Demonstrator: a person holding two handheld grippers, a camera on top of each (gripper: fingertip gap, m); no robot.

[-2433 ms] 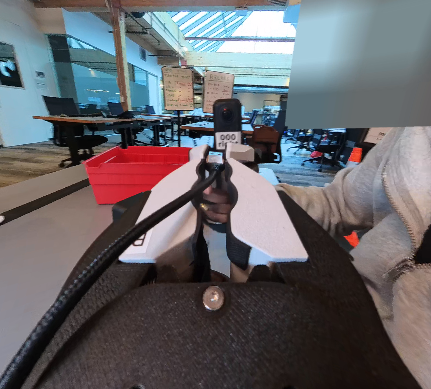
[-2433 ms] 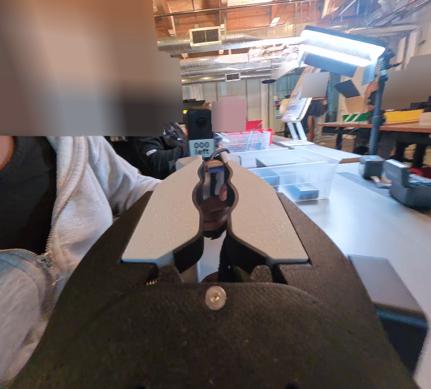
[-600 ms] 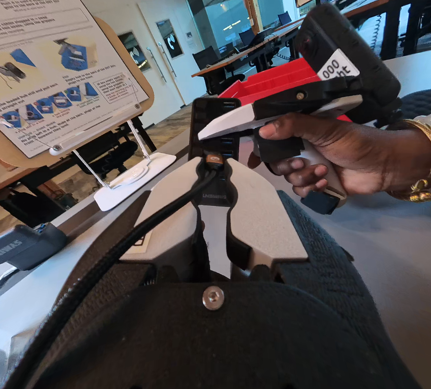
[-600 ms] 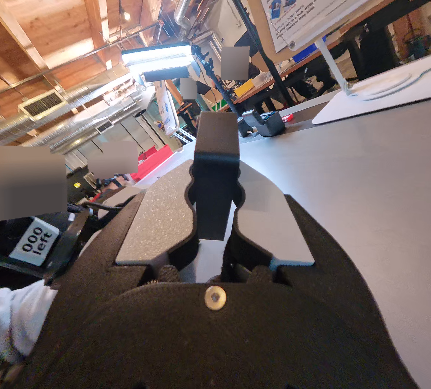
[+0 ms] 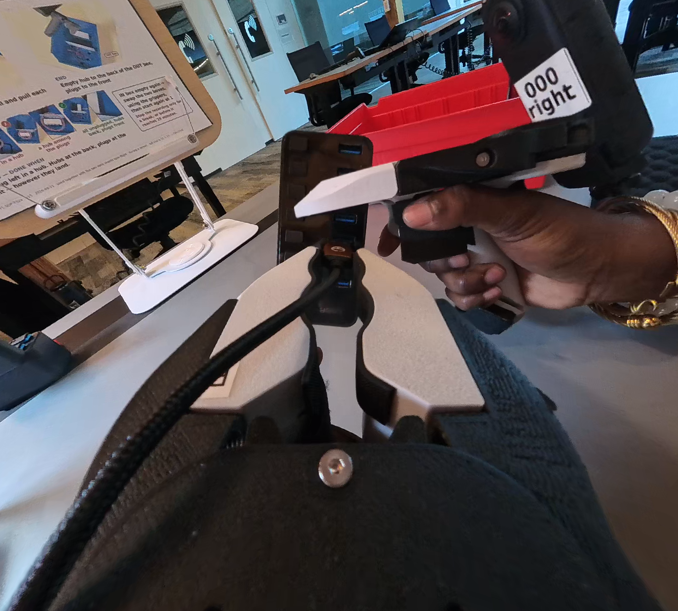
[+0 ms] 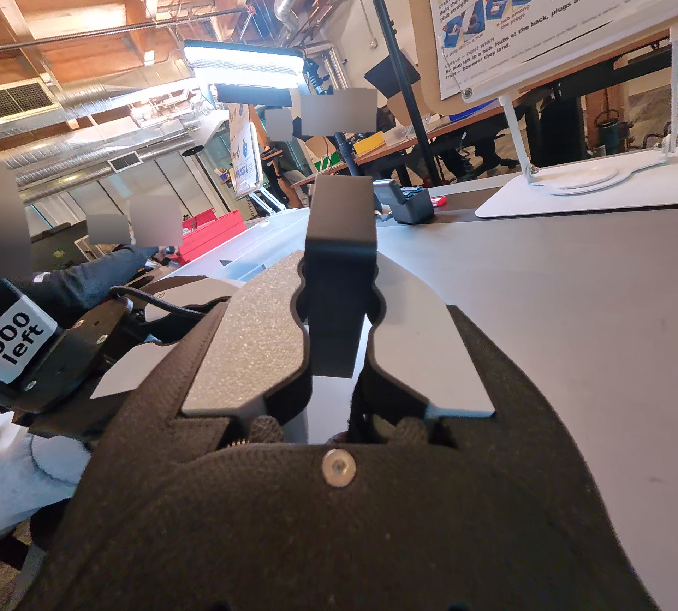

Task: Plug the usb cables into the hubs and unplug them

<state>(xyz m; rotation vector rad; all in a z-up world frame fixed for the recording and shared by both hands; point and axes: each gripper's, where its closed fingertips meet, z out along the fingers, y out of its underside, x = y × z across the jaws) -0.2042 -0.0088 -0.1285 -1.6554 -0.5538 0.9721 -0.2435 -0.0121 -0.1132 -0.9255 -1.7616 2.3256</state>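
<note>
My right claw [image 6: 339, 303] is clamped on the hub [image 5: 323, 197], held upright; left claw [image 5: 335, 263] pinches the plug [image 5: 336, 251] right at a lower port, cable [image 5: 227, 358] trailing back.

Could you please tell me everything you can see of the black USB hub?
The USB hub is a slim, glossy black bar held upright above the grey table. A column of blue-tongued ports faces the left wrist camera. The right gripper clamps its narrow sides. The left gripper presses a copper-coloured plug against a lower port.
</note>
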